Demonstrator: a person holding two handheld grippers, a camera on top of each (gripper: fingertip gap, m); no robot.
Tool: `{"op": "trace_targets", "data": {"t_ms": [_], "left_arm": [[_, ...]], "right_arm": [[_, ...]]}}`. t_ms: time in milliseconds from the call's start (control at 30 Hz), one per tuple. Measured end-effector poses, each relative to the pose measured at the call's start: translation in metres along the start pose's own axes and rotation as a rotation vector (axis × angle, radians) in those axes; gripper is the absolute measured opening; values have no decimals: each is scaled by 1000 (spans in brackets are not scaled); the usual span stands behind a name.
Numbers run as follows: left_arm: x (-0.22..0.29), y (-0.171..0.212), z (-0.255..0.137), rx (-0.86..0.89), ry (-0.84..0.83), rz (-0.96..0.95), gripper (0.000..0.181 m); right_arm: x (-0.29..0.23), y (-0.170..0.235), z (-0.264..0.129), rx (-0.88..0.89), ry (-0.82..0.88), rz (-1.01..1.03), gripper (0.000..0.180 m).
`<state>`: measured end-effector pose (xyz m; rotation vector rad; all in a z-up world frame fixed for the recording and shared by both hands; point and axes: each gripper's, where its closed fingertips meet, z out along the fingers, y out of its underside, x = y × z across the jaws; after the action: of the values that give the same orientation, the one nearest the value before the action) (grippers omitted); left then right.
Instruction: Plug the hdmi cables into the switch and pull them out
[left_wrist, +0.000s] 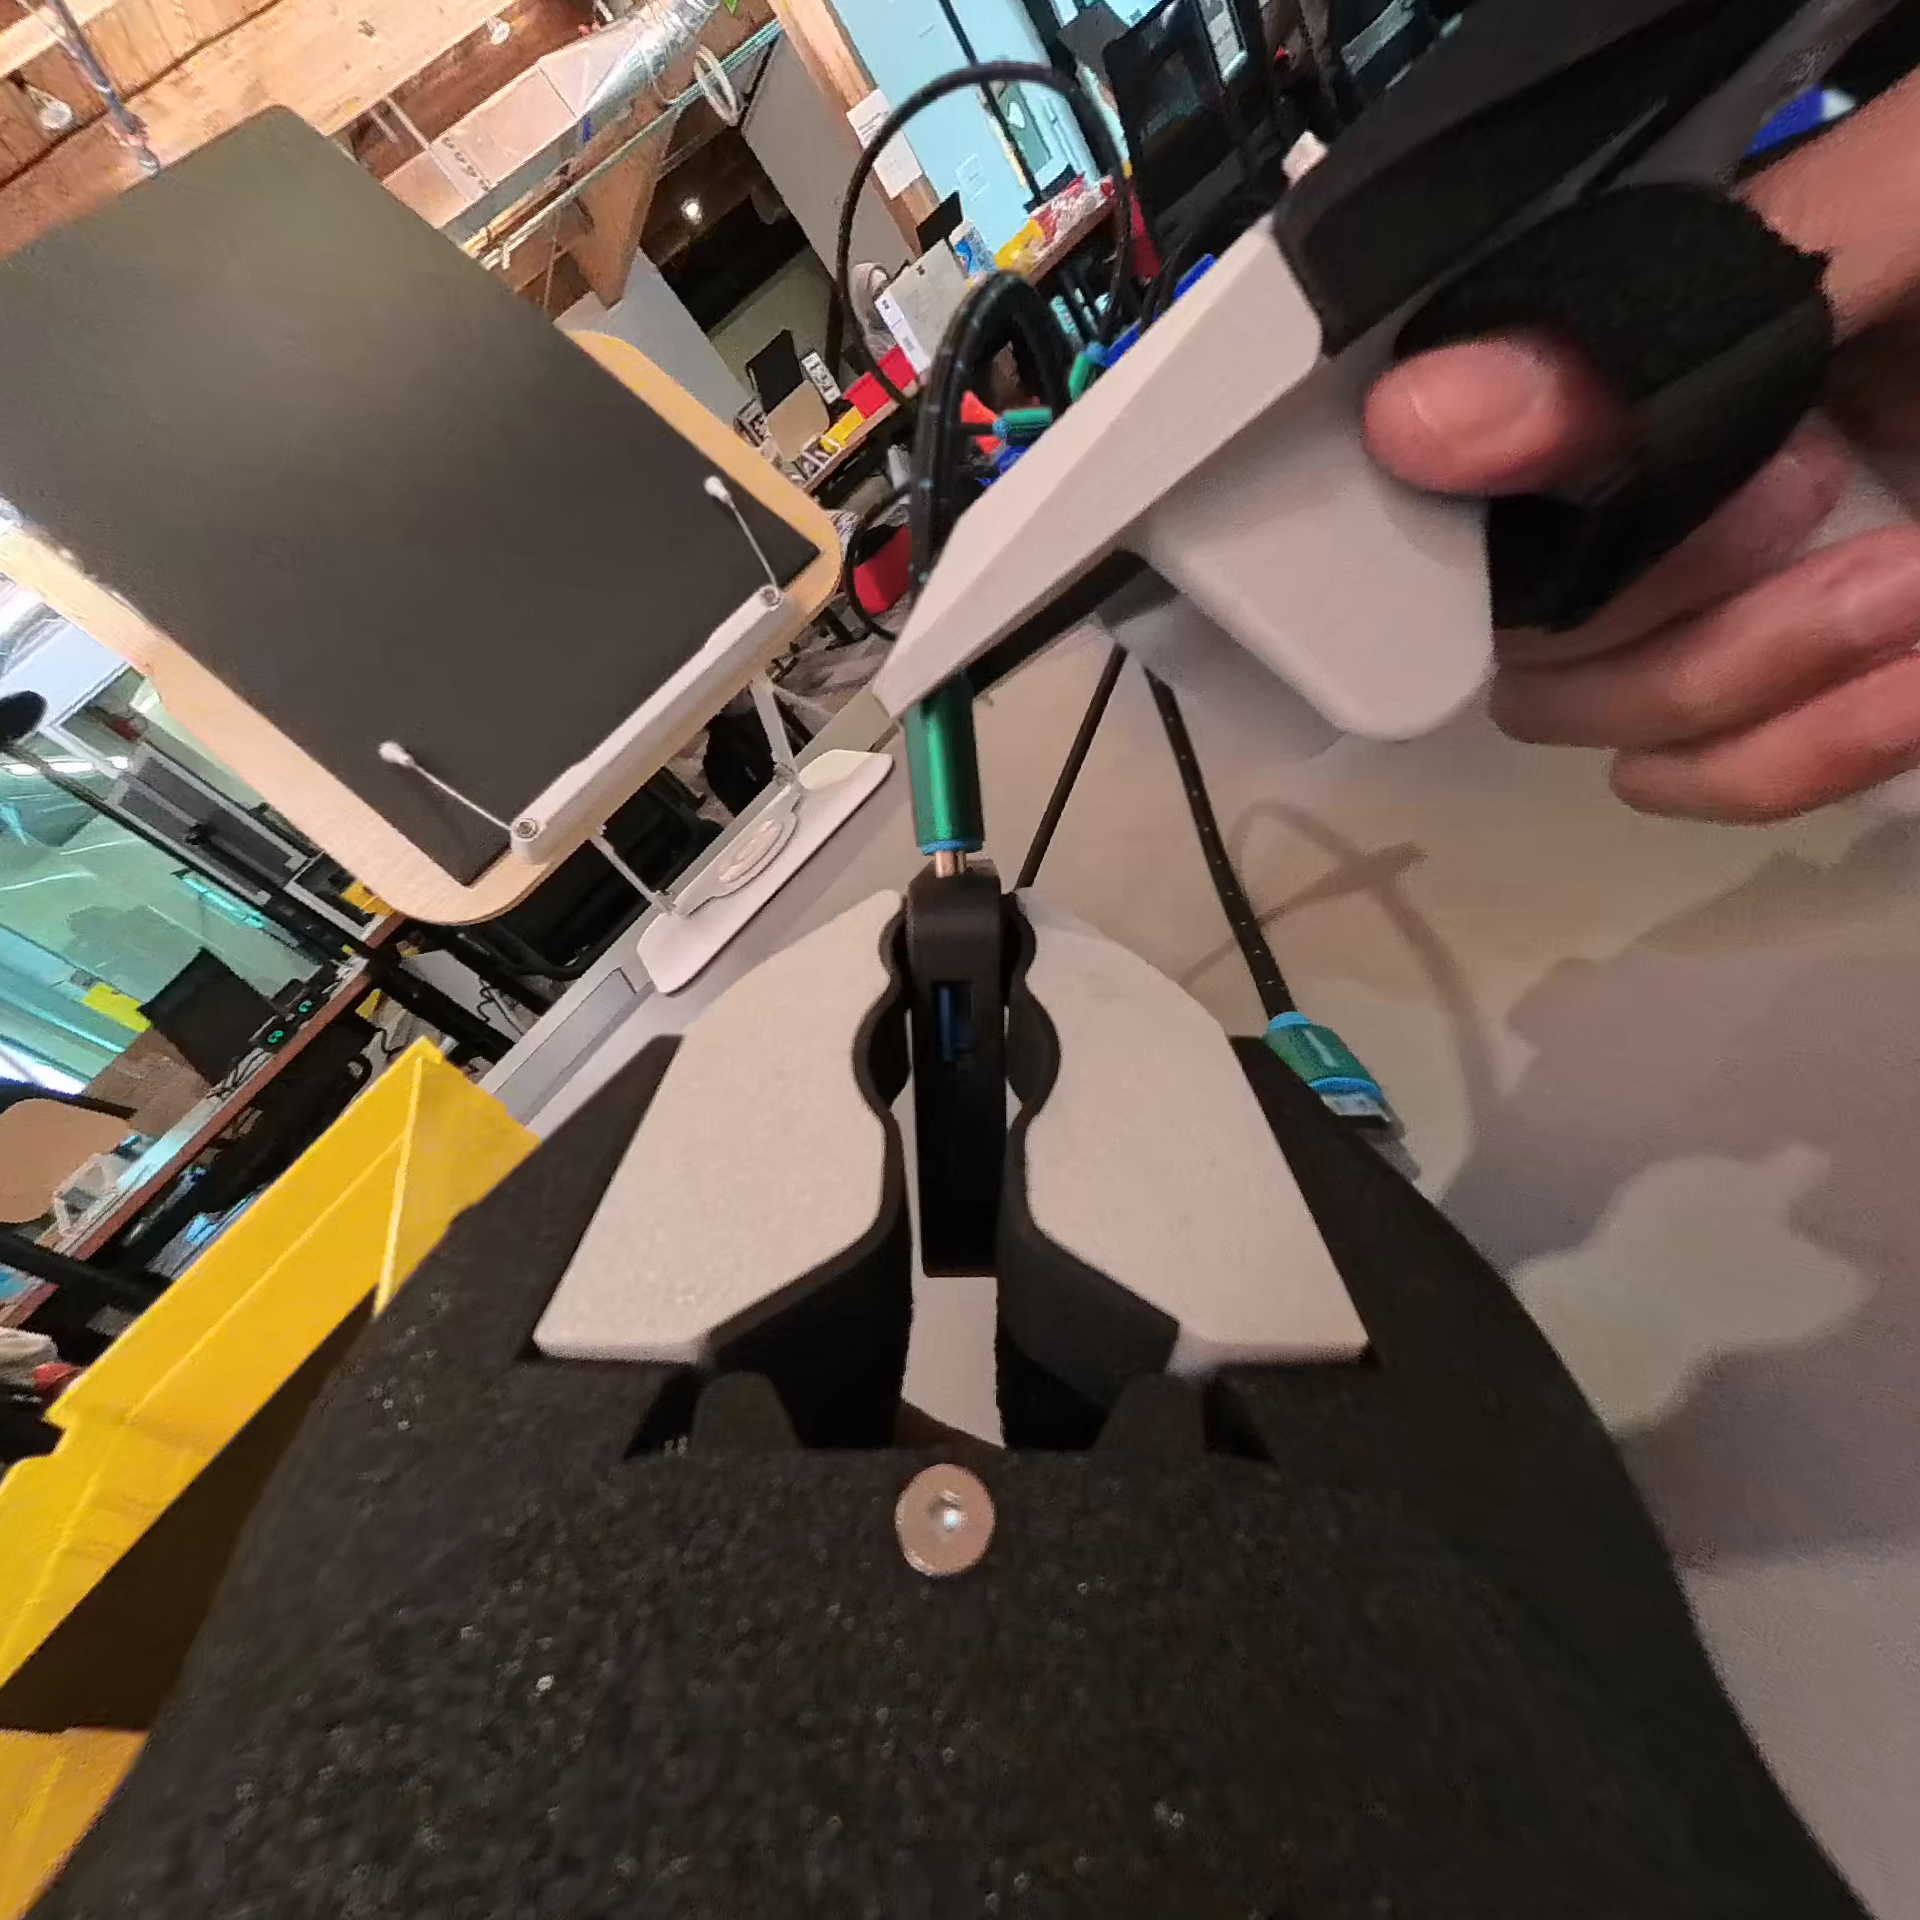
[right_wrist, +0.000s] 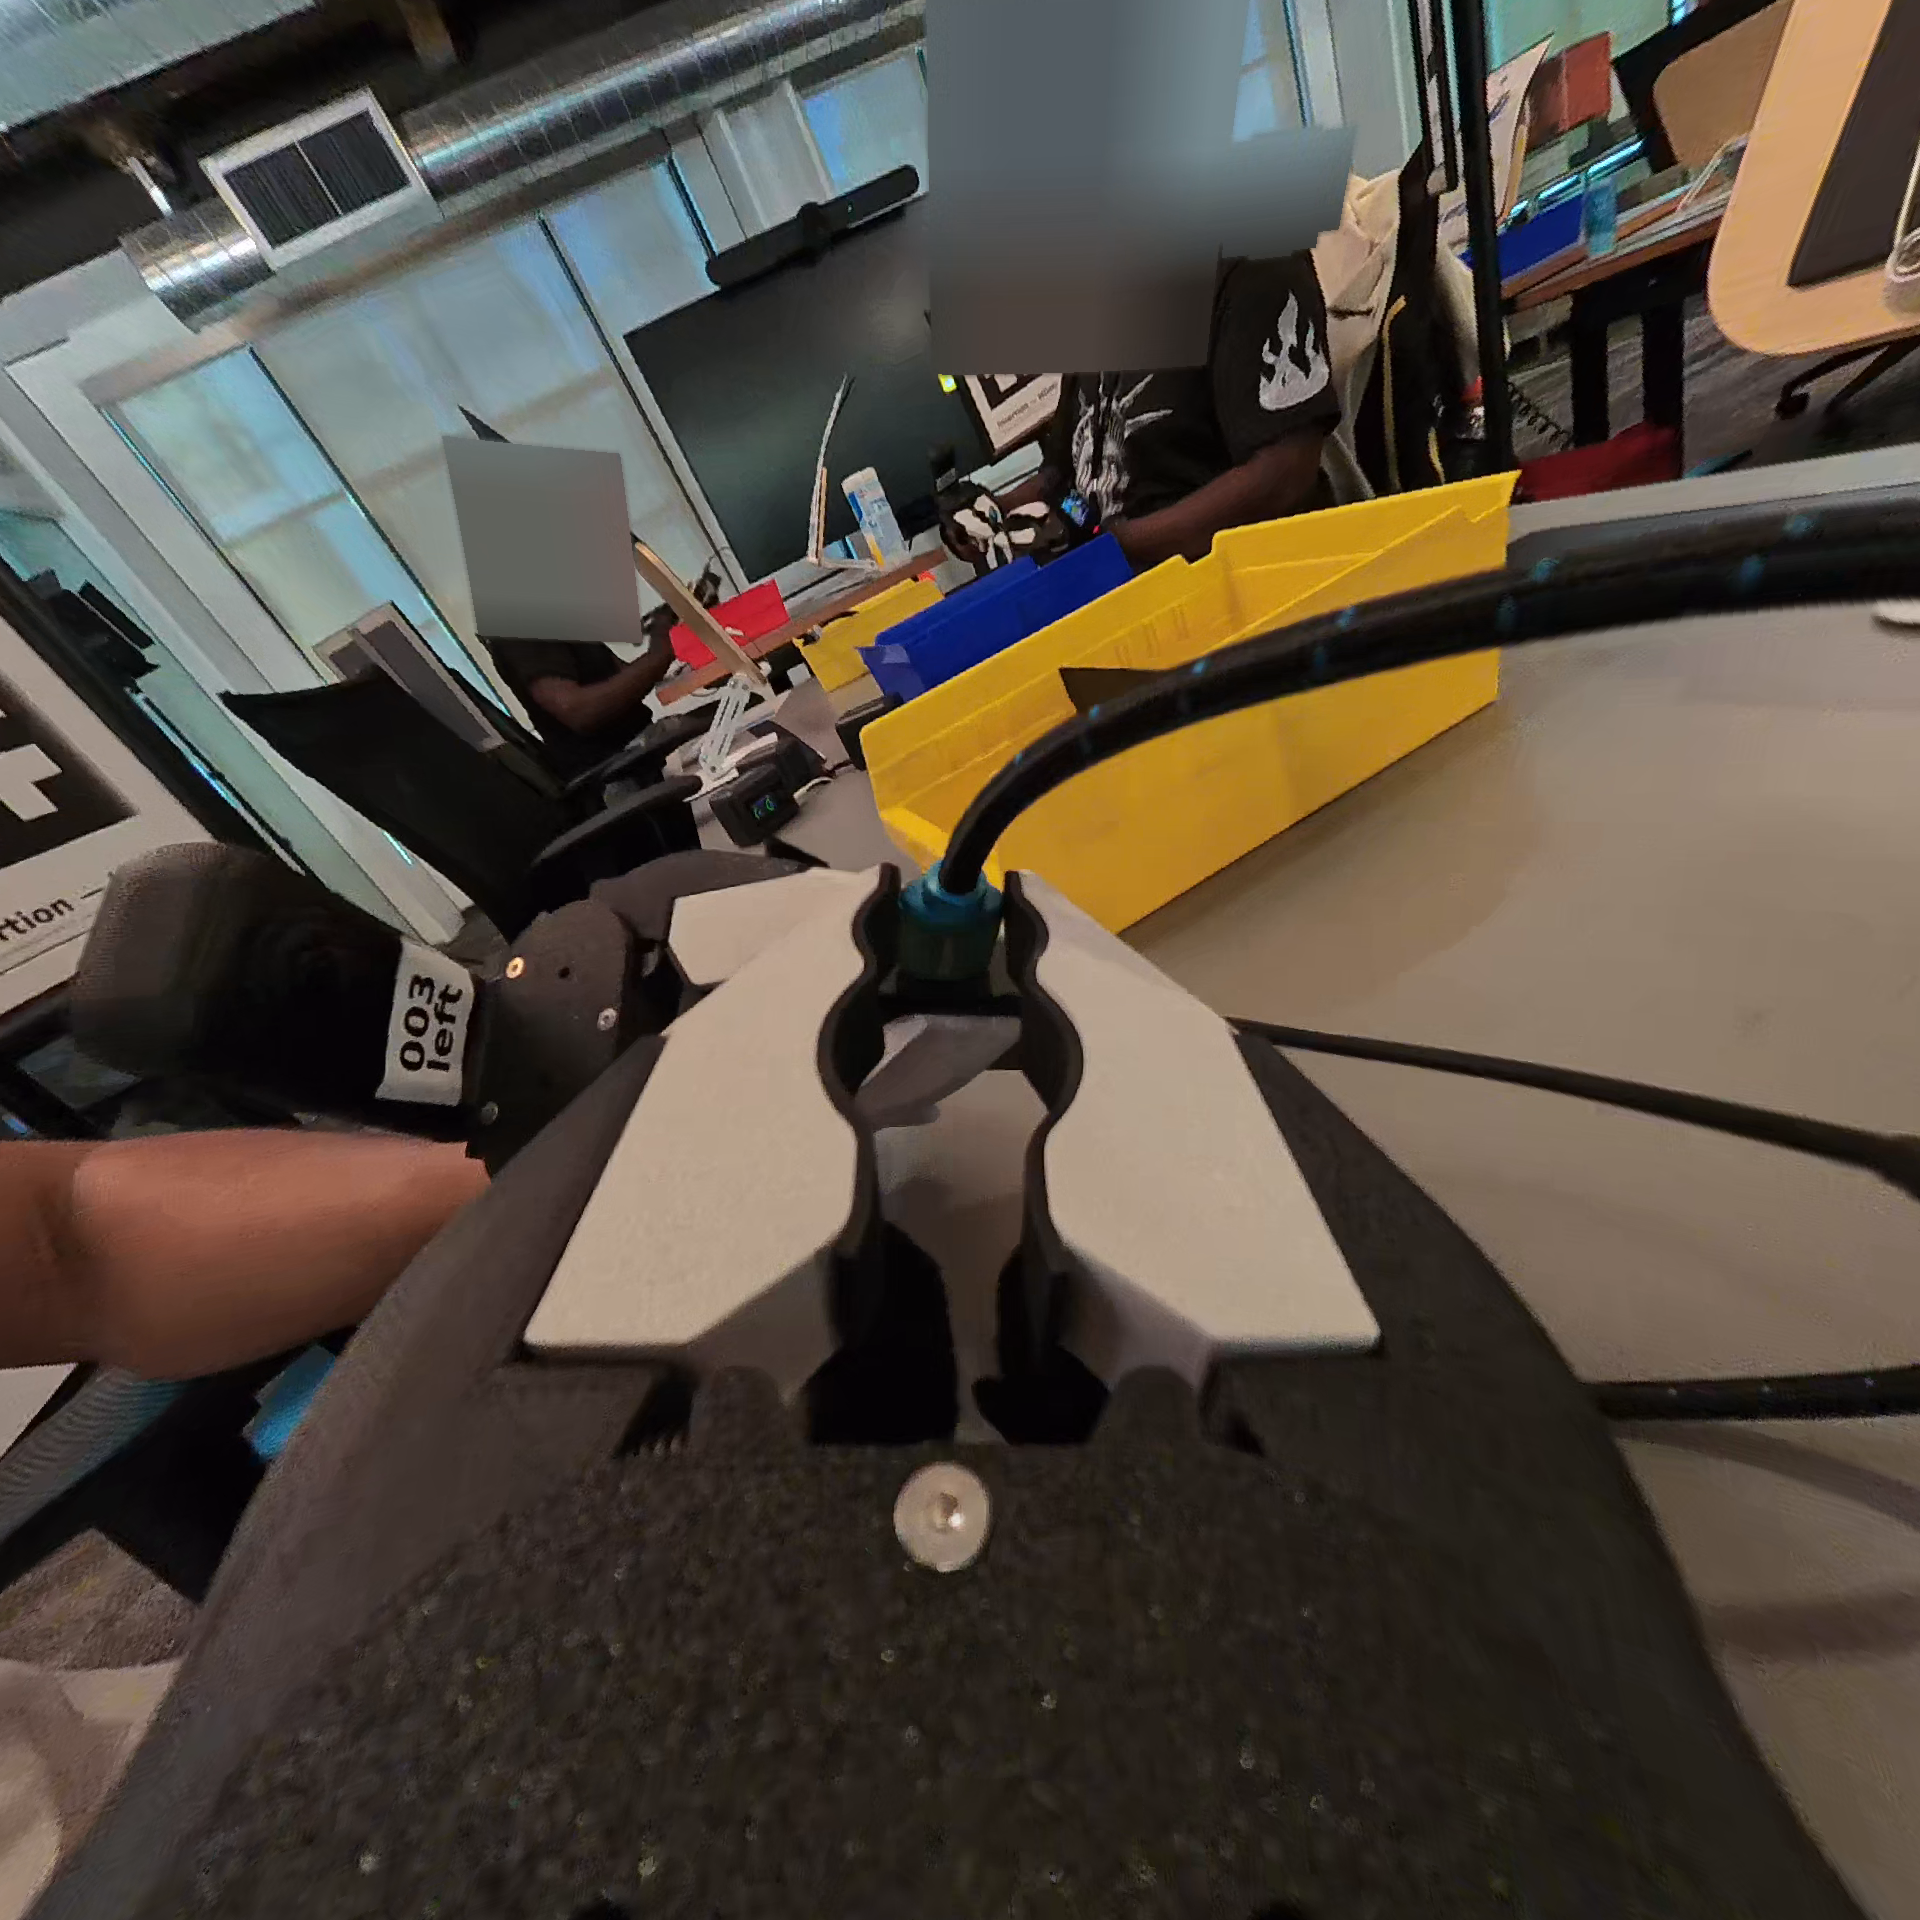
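Note:
In the left wrist view my left gripper (left_wrist: 956, 935) is shut on the small black HDMI switch (left_wrist: 958, 1091), held edge-on above the table. A green HDMI plug (left_wrist: 940, 774) has its metal tip at the switch's top port. The right gripper (left_wrist: 1143, 540) reaches in from the upper right and holds that plug. In the right wrist view my right gripper (right_wrist: 945, 935) is shut on the green and blue plug (right_wrist: 940, 925), whose black cable (right_wrist: 1351, 644) arcs off to the right. The left gripper (right_wrist: 582, 997) lies at the left. A second green plug (left_wrist: 1325, 1070) lies on the table.
A yellow bin (left_wrist: 260, 1351) sits at the left, also shown in the right wrist view (right_wrist: 1195, 727). A tilted dark board on a white stand (left_wrist: 343, 499) stands behind. Thin black cables (right_wrist: 1558, 1101) cross the grey table (left_wrist: 1558, 935). People sit at desks beyond. My two grippers' fingertips are within a few centimetres of each other.

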<state>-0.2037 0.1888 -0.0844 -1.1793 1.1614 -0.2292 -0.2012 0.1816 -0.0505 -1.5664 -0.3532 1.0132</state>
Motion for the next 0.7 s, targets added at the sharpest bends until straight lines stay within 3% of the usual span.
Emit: {"op": "trace_targets", "data": {"t_ms": [133, 400, 600, 700], "left_arm": [[0, 1, 0, -15, -11, 32, 13], [-1, 1, 3, -18, 10, -88, 13], [-19, -9, -2, 113, 92, -433, 13], [-44, -13, -13, 215, 116, -704, 13]], "right_arm": [[0, 4, 0, -25, 3, 12, 20], [3, 0, 2, 13, 52, 9, 20], [-6, -19, -17, 63, -34, -36, 33], [23, -23, -43, 65, 47, -28, 41]]}}
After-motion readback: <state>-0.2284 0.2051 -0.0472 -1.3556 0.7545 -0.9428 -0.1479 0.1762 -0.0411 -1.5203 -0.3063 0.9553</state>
